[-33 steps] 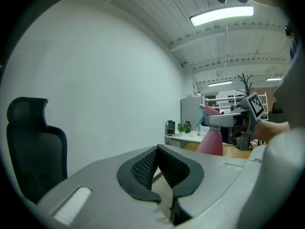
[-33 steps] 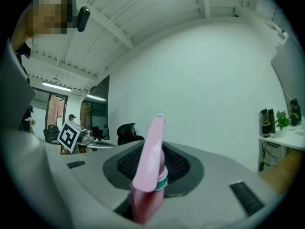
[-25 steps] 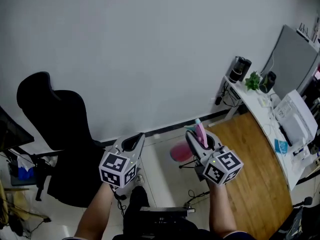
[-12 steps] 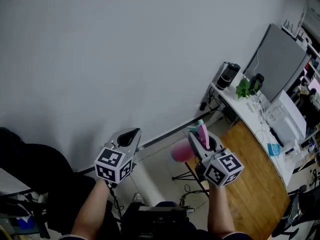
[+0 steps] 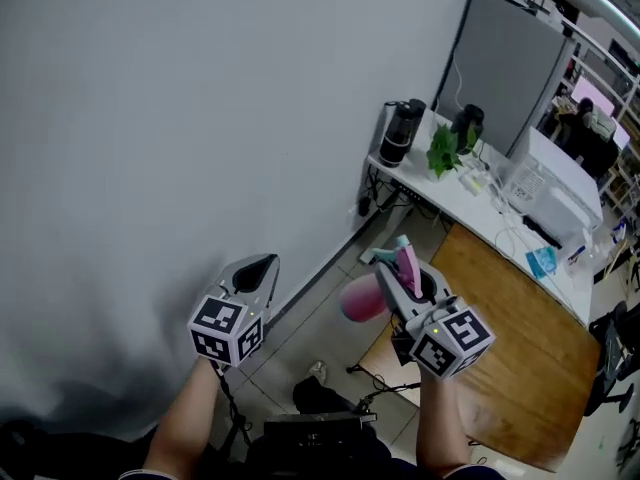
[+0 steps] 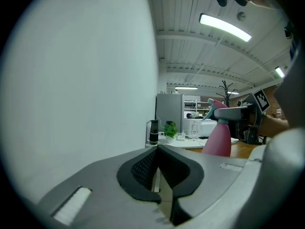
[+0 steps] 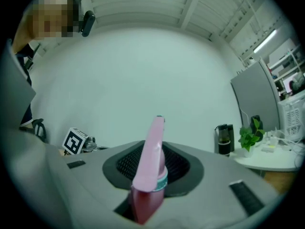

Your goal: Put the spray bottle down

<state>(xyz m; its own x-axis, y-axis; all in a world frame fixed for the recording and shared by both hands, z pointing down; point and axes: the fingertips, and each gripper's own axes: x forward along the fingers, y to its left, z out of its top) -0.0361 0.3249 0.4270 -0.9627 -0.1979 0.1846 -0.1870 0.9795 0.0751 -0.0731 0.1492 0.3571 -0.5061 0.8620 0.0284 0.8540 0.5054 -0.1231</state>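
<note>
Two grey grippers show in the head view, held side by side above a pale floor [image 5: 330, 340]. The left gripper [image 5: 262, 264] points at a plain pale wall [image 5: 180, 118], jaws together with nothing in them. The right gripper [image 5: 398, 268] is clamped on the neck of a pink plastic spray bottle [image 5: 360, 301]; the bottle's round body sits left of the jaws, in the air, resting on no surface, near the edge of a brown wooden tabletop [image 5: 510, 313]. Beyond stands a white desk [image 5: 480, 206] carrying a tall black flask [image 5: 400, 133] and a small green plant [image 5: 443, 150].

In the left gripper view the dark pads appear to meet, with at most a hairline between them and nothing held; the pink bottle stands upright off to the right in the other gripper.

In the right gripper view the jaws stand partly apart, pressed on the bottle's neck, its pink trigger rising between the pads; its body is mostly hidden below.
</note>
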